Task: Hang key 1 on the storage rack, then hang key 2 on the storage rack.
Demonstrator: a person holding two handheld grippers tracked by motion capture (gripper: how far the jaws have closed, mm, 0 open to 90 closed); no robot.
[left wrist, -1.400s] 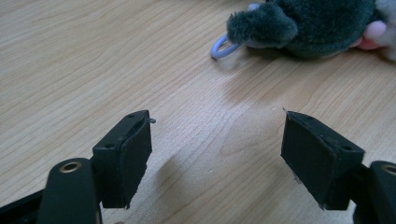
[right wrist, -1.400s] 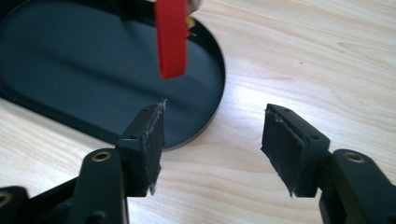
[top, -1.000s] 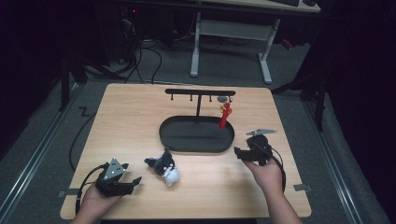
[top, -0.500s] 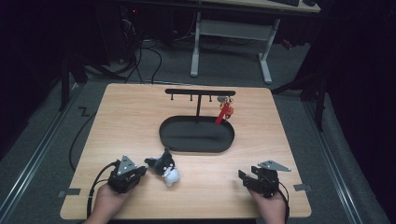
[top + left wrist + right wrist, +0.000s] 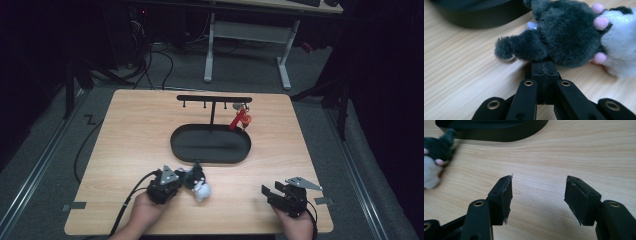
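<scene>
A grey and white plush toy (image 5: 198, 183) with pink paw pads lies on the wooden table (image 5: 135, 130), just in front of the black oval tray (image 5: 175, 145). My left gripper (image 5: 184, 180) is at the toy's left. In the left gripper view its jaws (image 5: 544, 67) are pressed together, their tips against the dark fur of the toy (image 5: 564, 37). Whether any fur is pinched I cannot see. My right gripper (image 5: 266, 195) rests near the table's front right corner. Its jaws (image 5: 539, 192) have just been closing and stand apart over bare wood, with the toy (image 5: 434, 157) far to their left.
A black rack (image 5: 212, 98) with small hooks rises behind the tray, and a red keychain (image 5: 240, 120) hangs from its right end. The tray's wall (image 5: 474, 17) is close ahead of the left gripper. The tray (image 5: 499, 135) lies across the far side in the right gripper view.
The left hand slid right up to the toy and its jaws went from wide open to shut. The right hand drew back from beside the tray to the front right corner.
</scene>
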